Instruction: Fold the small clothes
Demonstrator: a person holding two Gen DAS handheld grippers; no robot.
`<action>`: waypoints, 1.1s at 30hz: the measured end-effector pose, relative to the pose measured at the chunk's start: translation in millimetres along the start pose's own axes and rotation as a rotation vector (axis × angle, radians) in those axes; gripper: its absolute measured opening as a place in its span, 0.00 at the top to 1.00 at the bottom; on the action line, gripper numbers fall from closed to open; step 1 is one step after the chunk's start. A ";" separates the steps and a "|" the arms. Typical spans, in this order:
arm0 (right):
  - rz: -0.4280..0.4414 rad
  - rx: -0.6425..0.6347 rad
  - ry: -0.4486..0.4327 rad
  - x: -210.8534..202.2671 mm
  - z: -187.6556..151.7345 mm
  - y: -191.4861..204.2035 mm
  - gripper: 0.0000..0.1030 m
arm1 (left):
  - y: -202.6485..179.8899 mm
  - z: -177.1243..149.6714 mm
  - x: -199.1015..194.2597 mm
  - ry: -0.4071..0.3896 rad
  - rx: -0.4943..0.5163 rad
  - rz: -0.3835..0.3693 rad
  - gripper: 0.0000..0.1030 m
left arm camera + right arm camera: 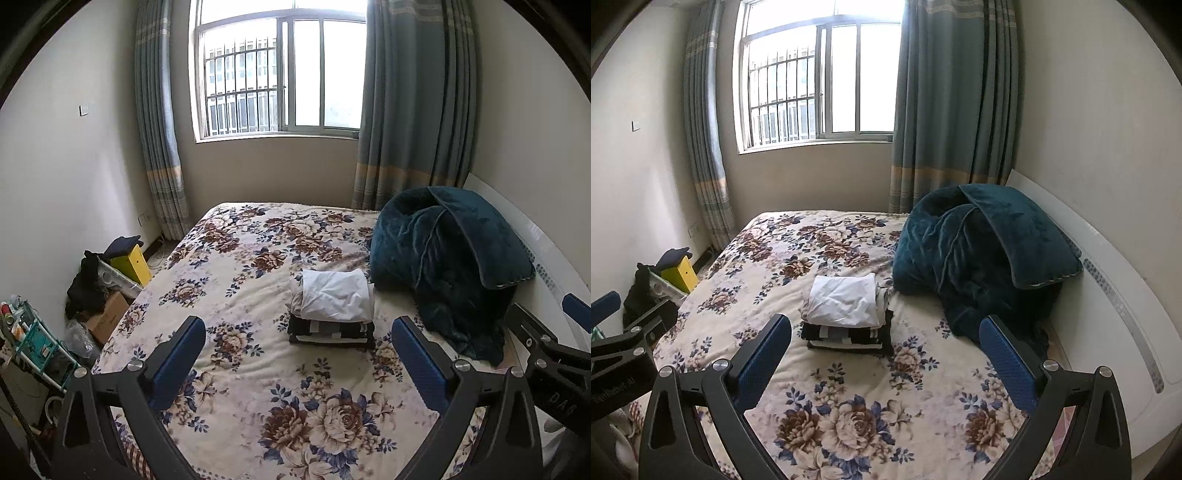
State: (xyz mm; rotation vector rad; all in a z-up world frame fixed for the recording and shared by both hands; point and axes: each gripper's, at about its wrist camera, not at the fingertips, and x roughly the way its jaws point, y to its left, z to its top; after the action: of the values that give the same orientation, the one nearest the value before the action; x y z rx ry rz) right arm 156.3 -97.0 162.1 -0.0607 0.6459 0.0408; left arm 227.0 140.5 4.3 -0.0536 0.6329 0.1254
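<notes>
A stack of folded clothes sits on the floral bed, a folded white garment (pixel 334 297) on top of black-and-white striped pieces (pixel 330 332). The stack also shows in the right wrist view, with the white garment (pixel 844 301) over the dark pieces (pixel 849 338). My left gripper (pixel 301 354) is open and empty, held above the bed short of the stack. My right gripper (pixel 886 354) is open and empty too, at a similar distance. Each gripper shows at the edge of the other's view.
The floral bedspread (pixel 240 258) covers the bed. A bunched teal blanket (pixel 443 258) lies right of the stack by the white headboard (pixel 1108 295). Boxes, a yellow box (pixel 131 264) and dark clothes sit on the floor at left. A window and curtains are behind.
</notes>
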 end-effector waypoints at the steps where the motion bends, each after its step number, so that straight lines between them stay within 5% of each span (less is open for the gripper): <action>1: -0.003 0.002 0.000 -0.5 -0.6 0.0 0.00 | 0.1 0.3 -1.1 -0.001 0.000 0.002 0.00; 33: 0.001 -0.010 0.000 -0.4 -1.3 8.9 0.00 | 3.4 -4.7 -8.4 0.000 0.004 0.014 0.00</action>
State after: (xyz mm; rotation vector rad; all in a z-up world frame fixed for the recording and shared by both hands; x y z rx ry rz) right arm 154.7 -88.3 161.0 -0.0702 0.6456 0.0447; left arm 217.1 142.6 5.5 -0.0454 0.6339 0.1376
